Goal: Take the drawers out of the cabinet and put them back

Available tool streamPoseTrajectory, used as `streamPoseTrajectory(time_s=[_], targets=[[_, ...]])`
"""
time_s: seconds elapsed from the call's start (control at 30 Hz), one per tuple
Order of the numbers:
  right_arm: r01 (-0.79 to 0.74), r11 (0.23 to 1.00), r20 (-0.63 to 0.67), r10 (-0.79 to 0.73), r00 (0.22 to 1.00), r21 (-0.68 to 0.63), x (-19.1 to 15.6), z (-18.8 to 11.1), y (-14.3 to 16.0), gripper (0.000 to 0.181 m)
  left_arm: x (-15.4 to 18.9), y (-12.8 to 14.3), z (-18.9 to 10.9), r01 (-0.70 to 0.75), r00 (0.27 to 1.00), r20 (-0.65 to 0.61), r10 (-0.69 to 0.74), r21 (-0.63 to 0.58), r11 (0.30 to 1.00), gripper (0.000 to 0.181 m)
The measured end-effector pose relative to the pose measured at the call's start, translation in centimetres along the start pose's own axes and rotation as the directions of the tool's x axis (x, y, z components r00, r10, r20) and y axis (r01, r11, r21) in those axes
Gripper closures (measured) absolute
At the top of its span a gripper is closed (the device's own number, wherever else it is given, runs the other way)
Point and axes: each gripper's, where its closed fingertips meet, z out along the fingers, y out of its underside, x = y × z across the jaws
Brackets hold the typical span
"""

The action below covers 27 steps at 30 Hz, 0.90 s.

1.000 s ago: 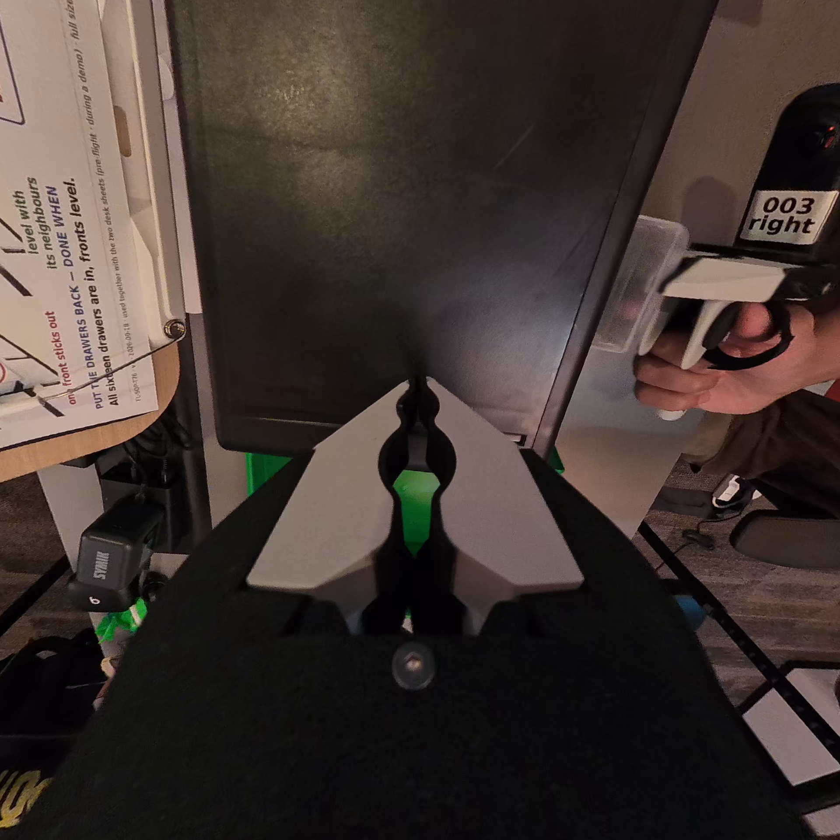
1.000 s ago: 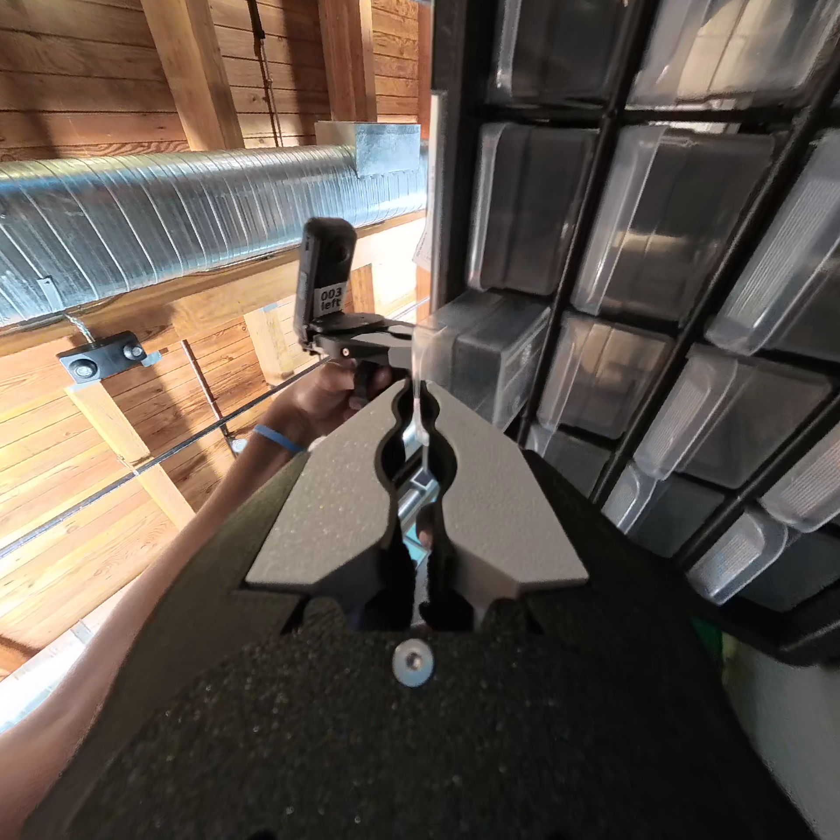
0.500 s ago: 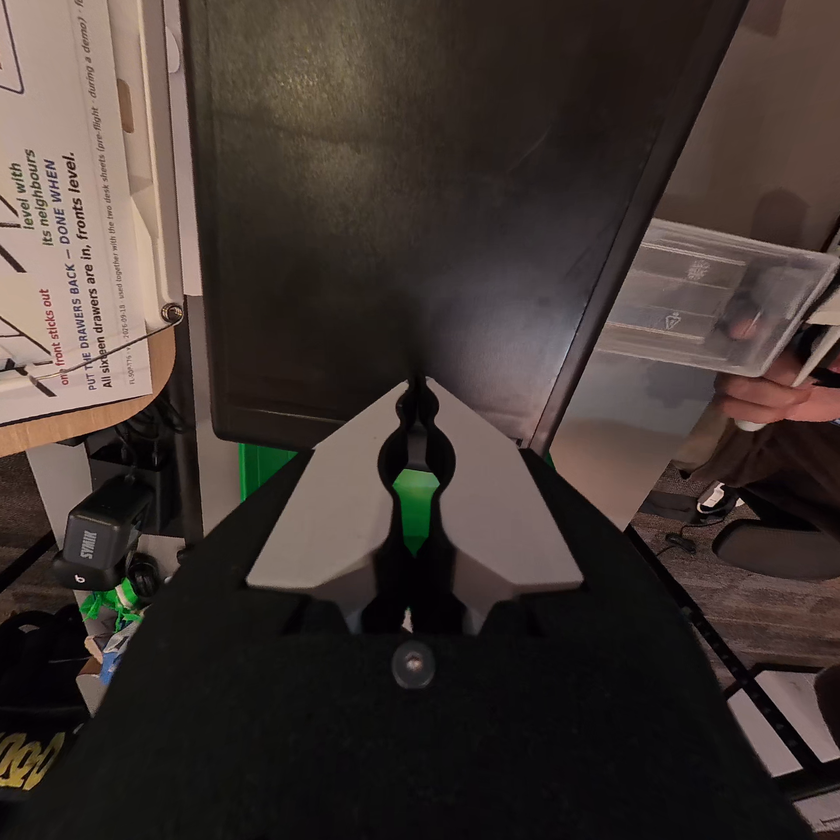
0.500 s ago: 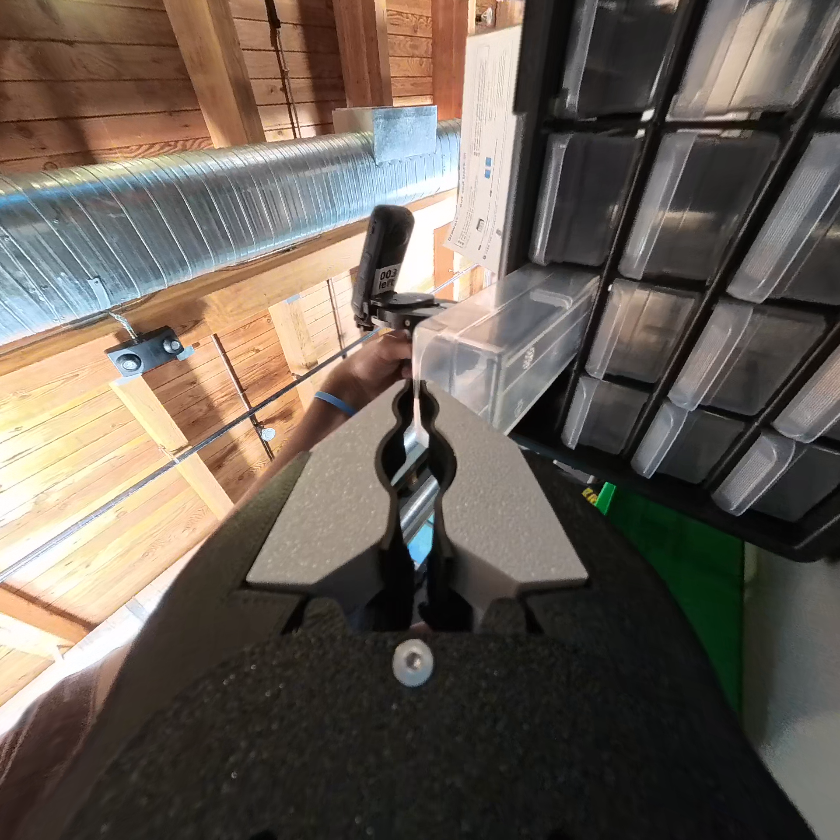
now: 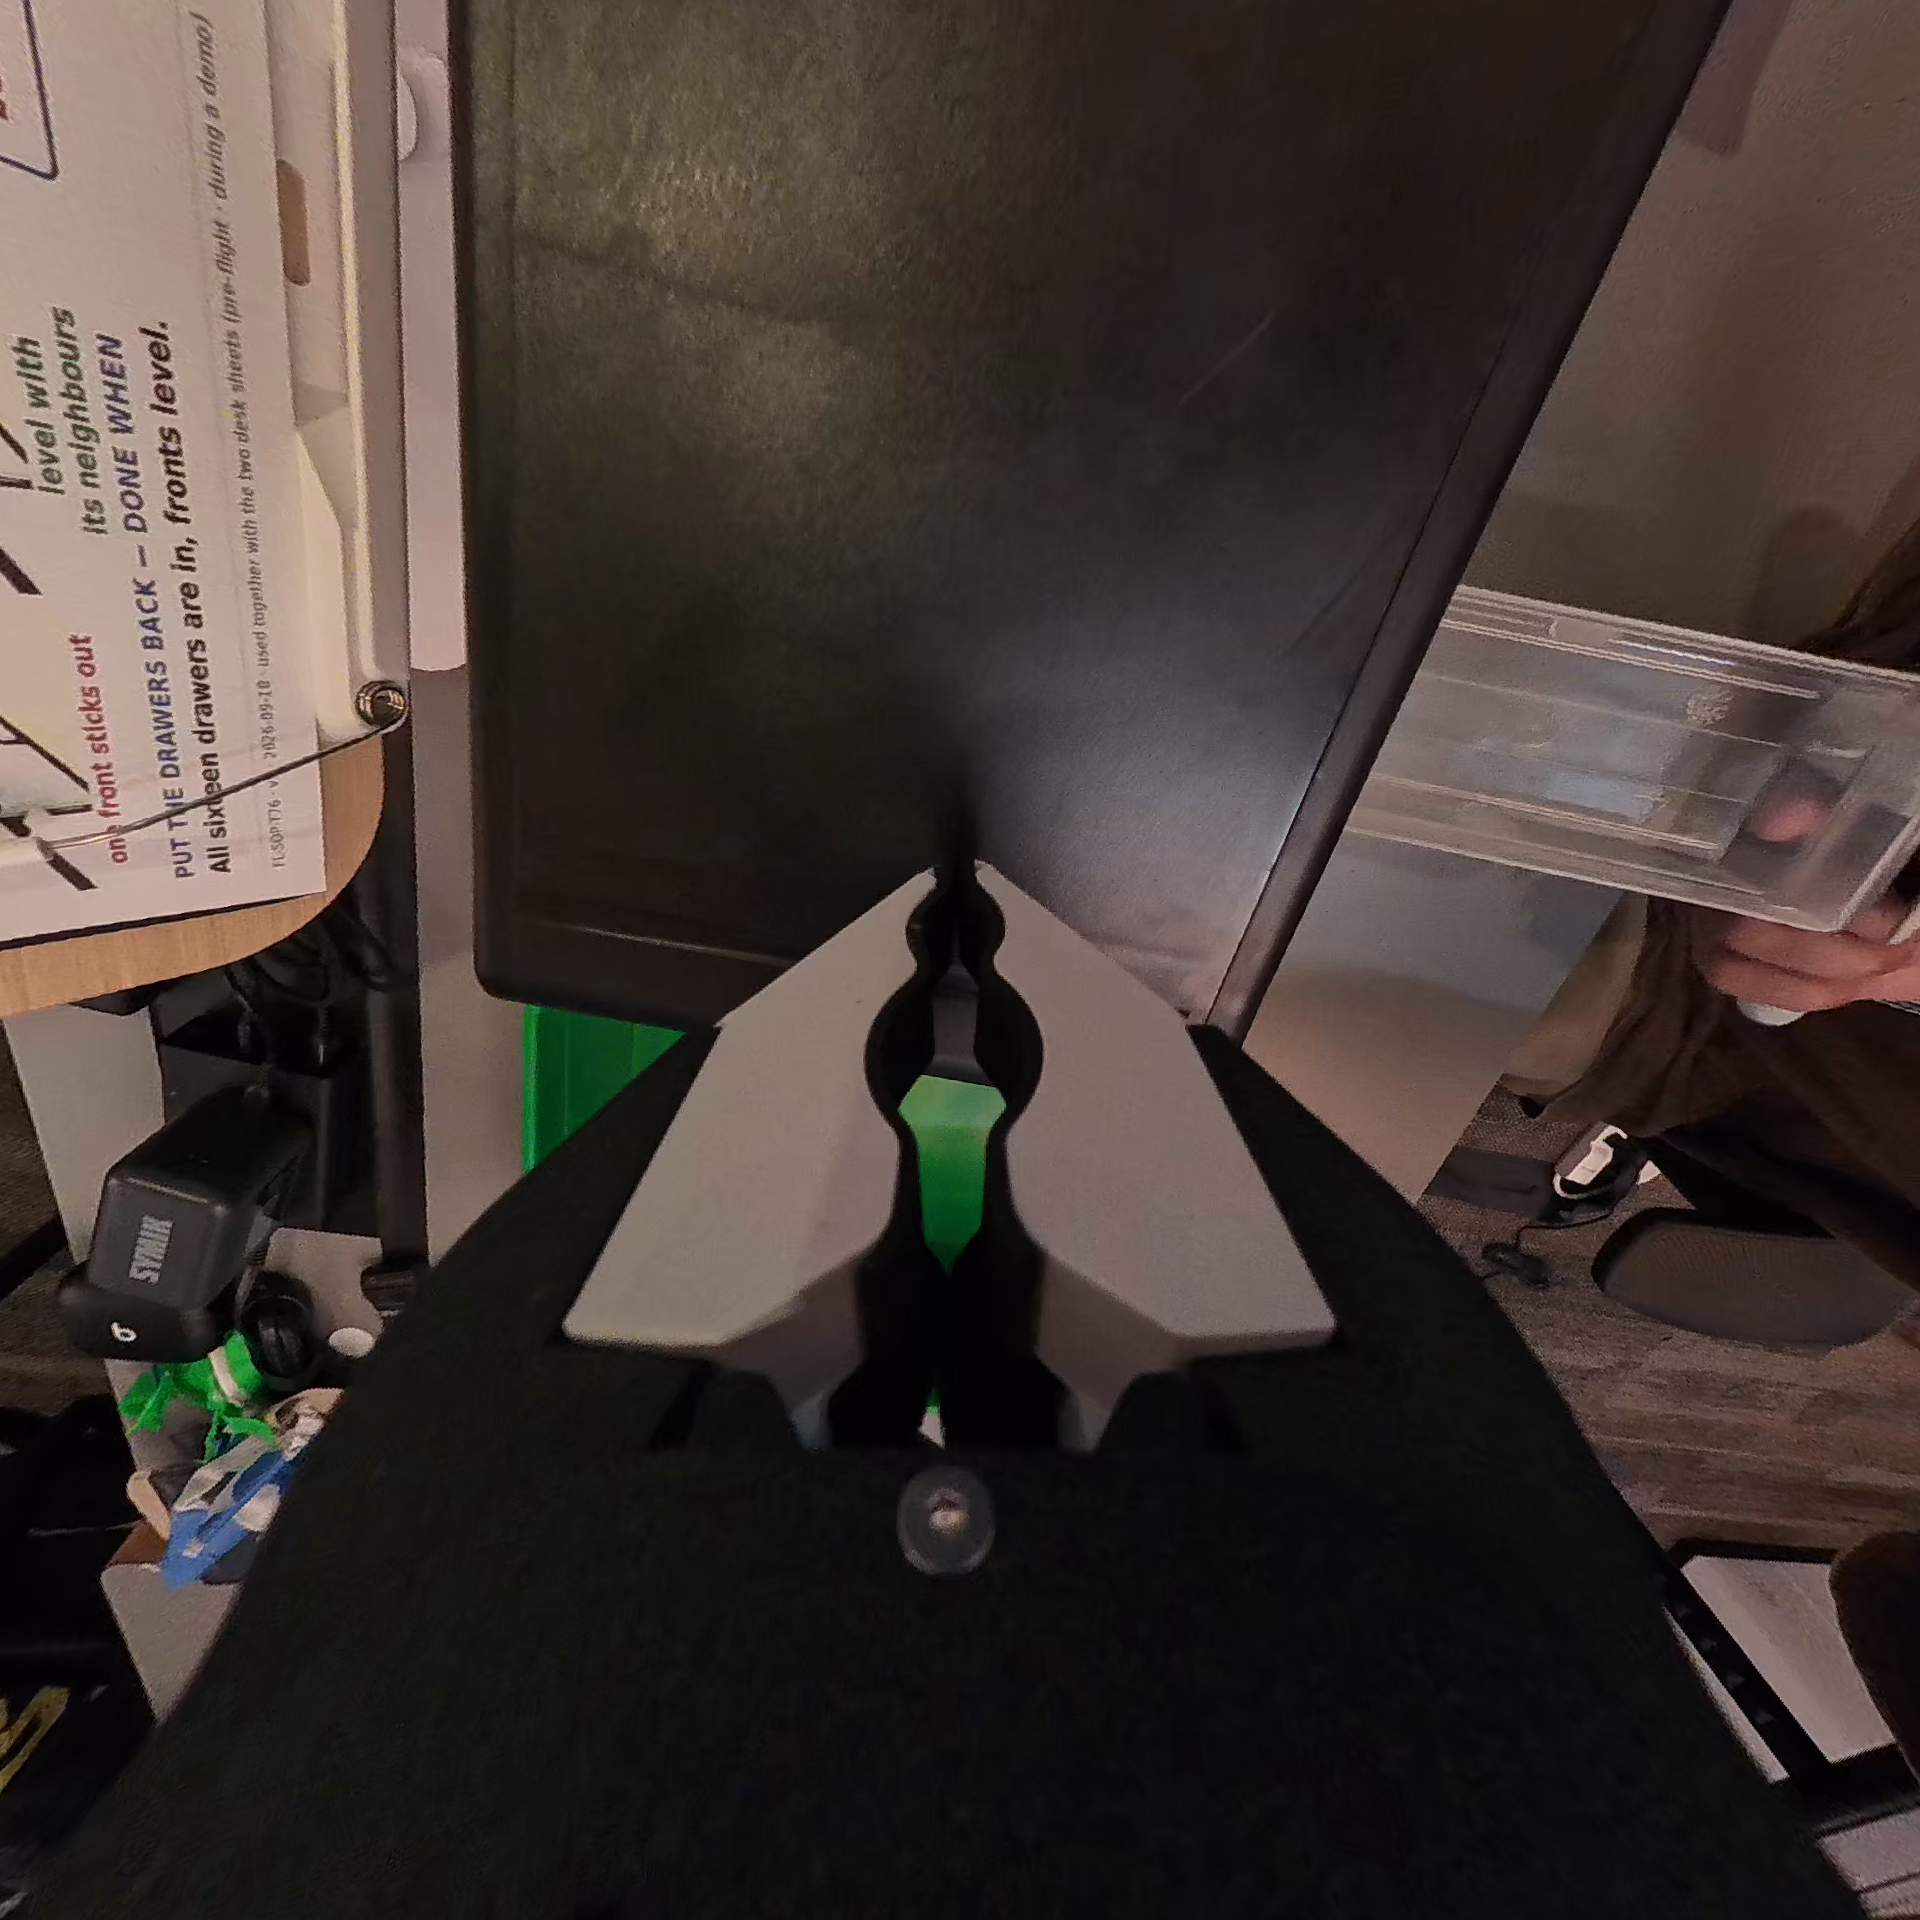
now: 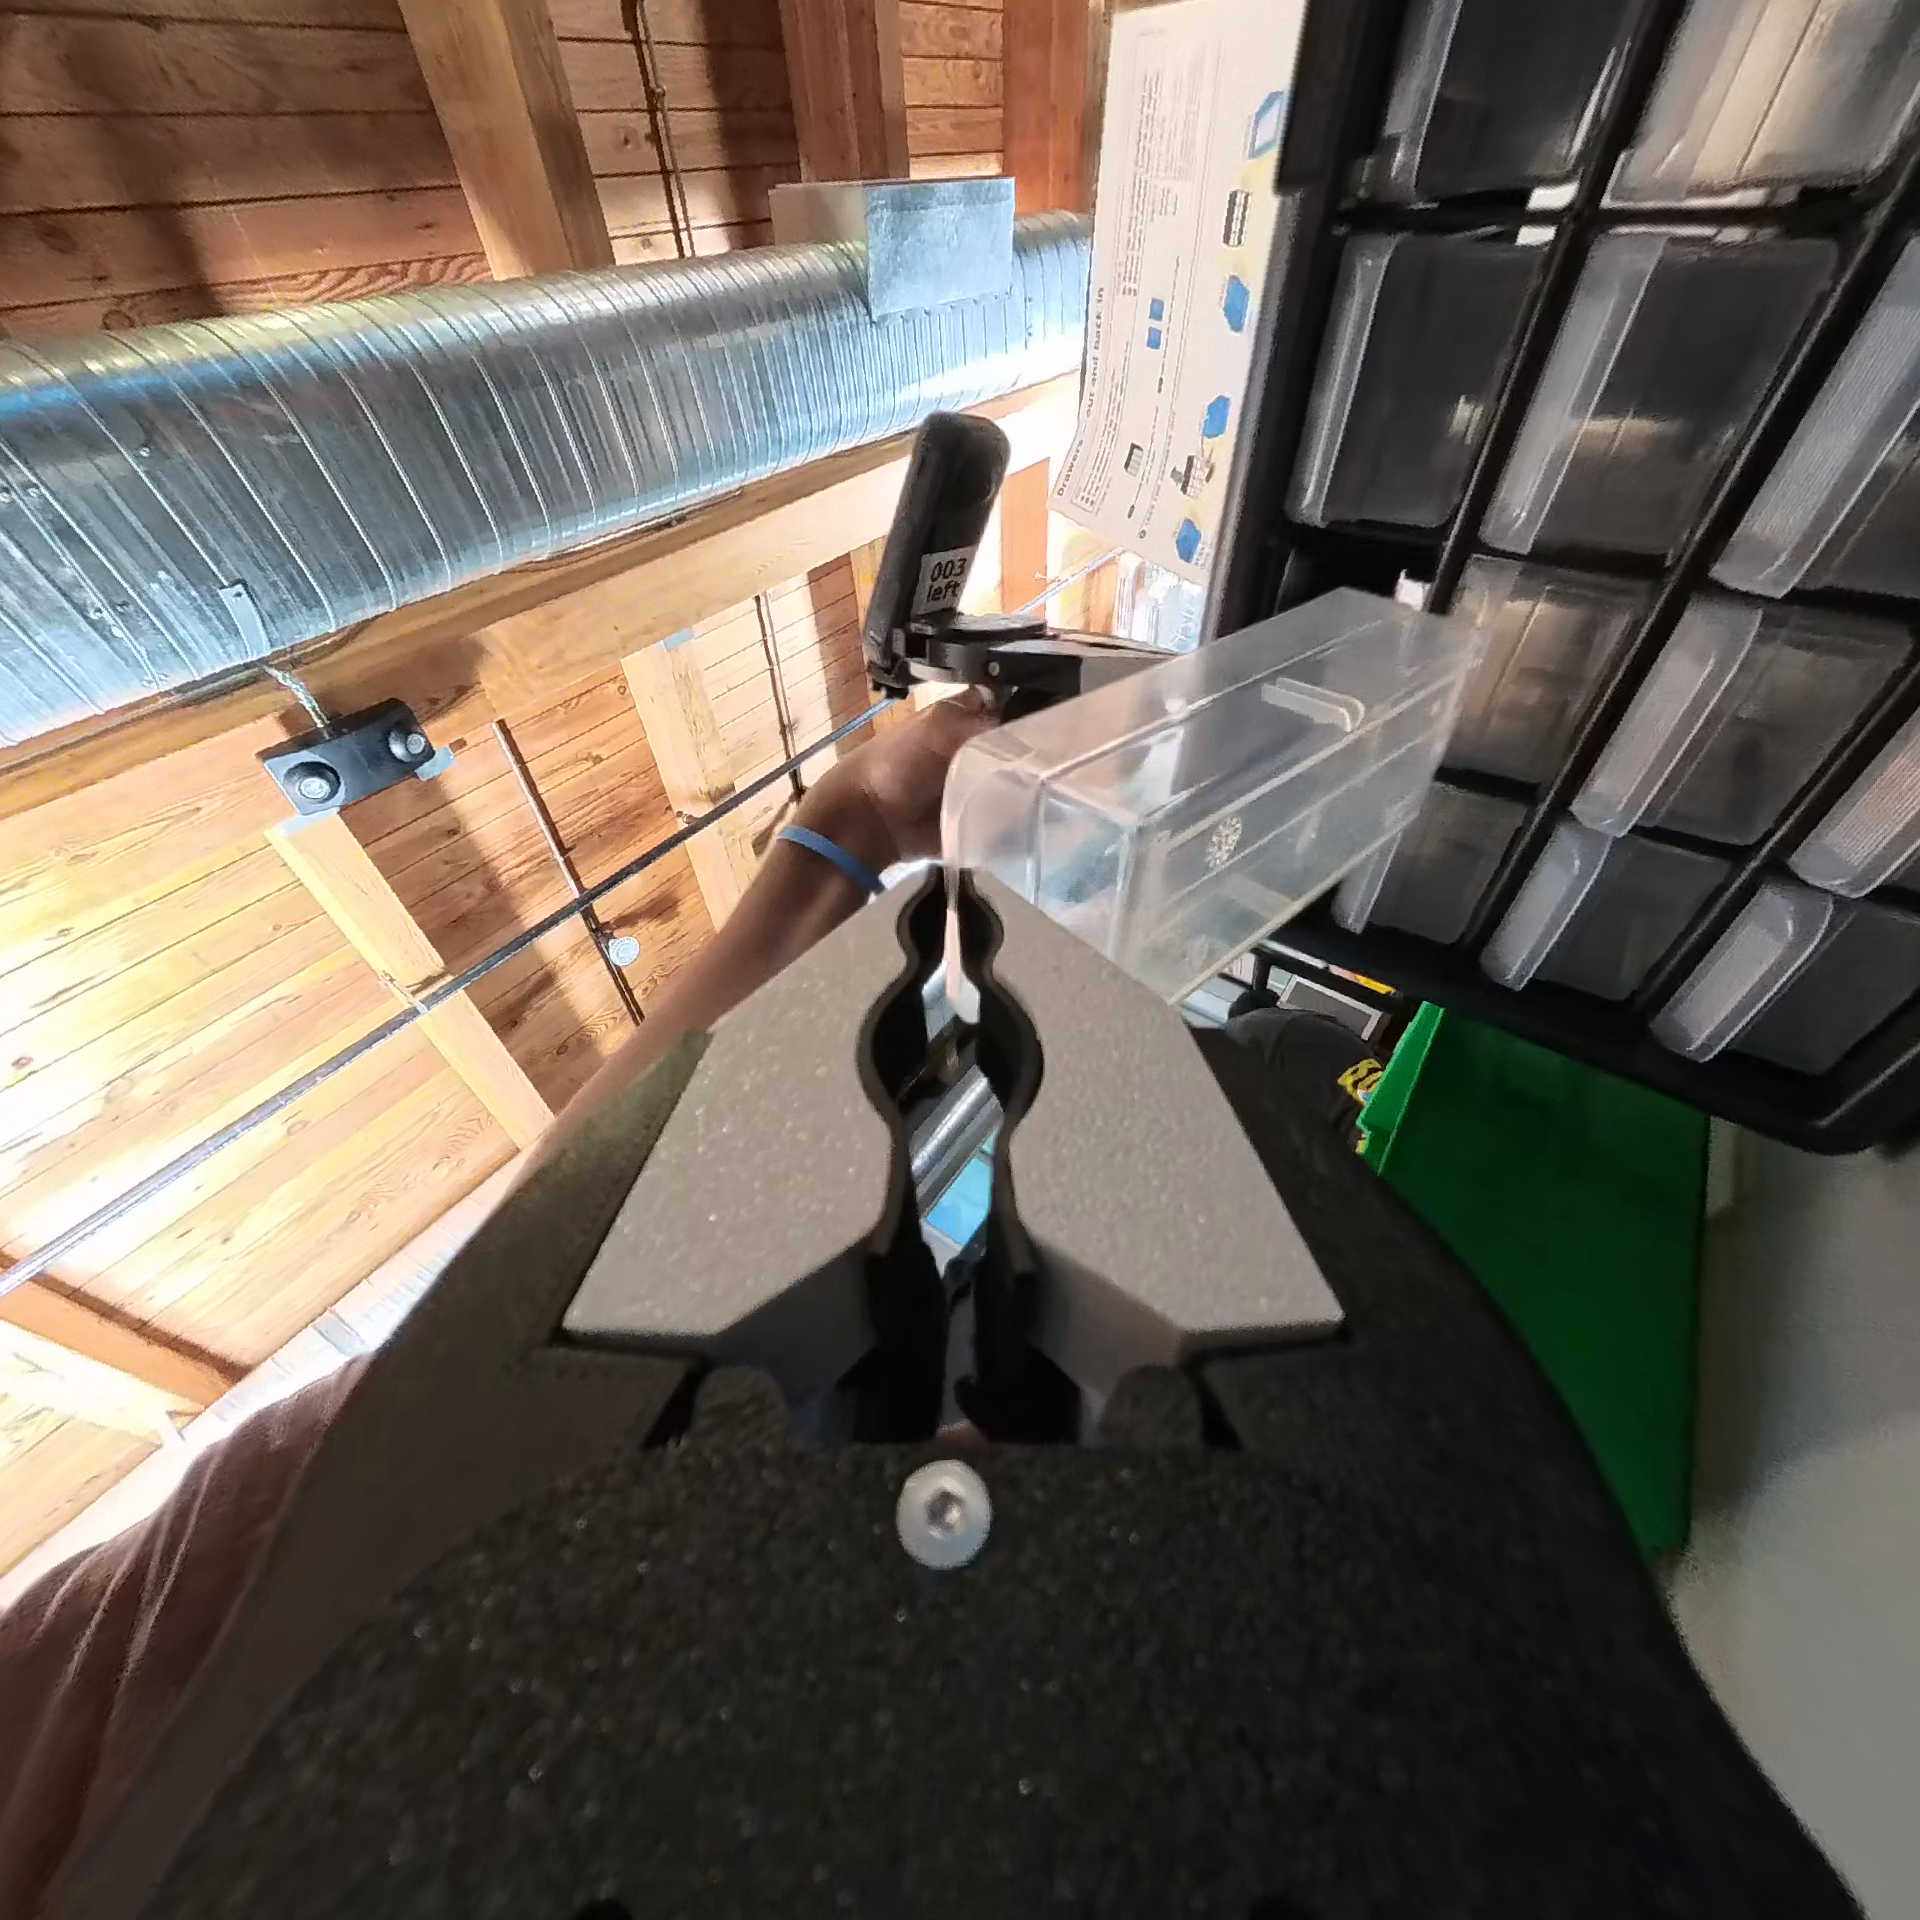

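Note:
The black drawer cabinet (image 6: pixel 1262 416) holds several clear drawers in its grid; its dark side panel (image 5: pixel 935 468) fills the left wrist view. My right gripper (image 6: pixel 951 883) is shut on the front lip of one clear drawer (image 6: pixel 1216 790). That drawer is drawn almost wholly out of a left-column slot, its rear end at the slot mouth. It also shows in the left wrist view (image 5: pixel 1642 748), with a hand (image 5: pixel 1808 956) under it. My left gripper (image 5: pixel 956 883) is shut, tips against the side panel. Its body (image 6: pixel 935 561) shows beside the cabinet in the right wrist view.
A printed paper sheet (image 5: pixel 135 468) hangs left of the cabinet. A green bin (image 6: pixel 1538 1195) sits below it. A silver duct (image 6: pixel 520 416) and wooden beams run overhead. A black charger (image 5: pixel 166 1247), clutter and a chair base (image 5: pixel 1745 1288) lie lower down.
My right gripper has pulled the clear drawer from barely open to almost fully out of its slot. My left gripper has stayed shut against the cabinet's side.

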Motion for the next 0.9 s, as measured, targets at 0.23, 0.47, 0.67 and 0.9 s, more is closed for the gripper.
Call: streamPoseTrajectory(time_s=[0.23, 0.47, 0.67, 0.9], targets=[[-0.044, 0.976, -0.106, 0.021, 0.994, -0.212, 0.3, -3.2, -0.7, 0.18, 0.0, 0.0, 0.0, -0.01, 1.0, 0.009, 0.01, -0.007, 1.0, 0.181], [-0.287, 0.857, -0.394, 0.109, 0.912, -0.428, 3.3, -9.8, -3.6, 0.18, 0.0, 0.0, 0.0, -0.022, 1.0, -0.009, 0.022, 0.027, 0.999, 0.181], [-0.314, 0.782, -0.516, -0.012, 0.856, -0.538, 4.3, -14.4, -5.3, 0.178, 0.1, 0.0, 0.0, -0.077, 0.996, 0.036, 0.077, 0.003, 0.997, 0.181], [-0.349, 0.729, -0.65, -0.169, 0.741, -0.589, 7.5, -19.7, -7.1, 0.171, 0.1, 0.0, 0.0, -0.131, 0.988, 0.077, 0.135, -0.052, 0.99, 0.181]])
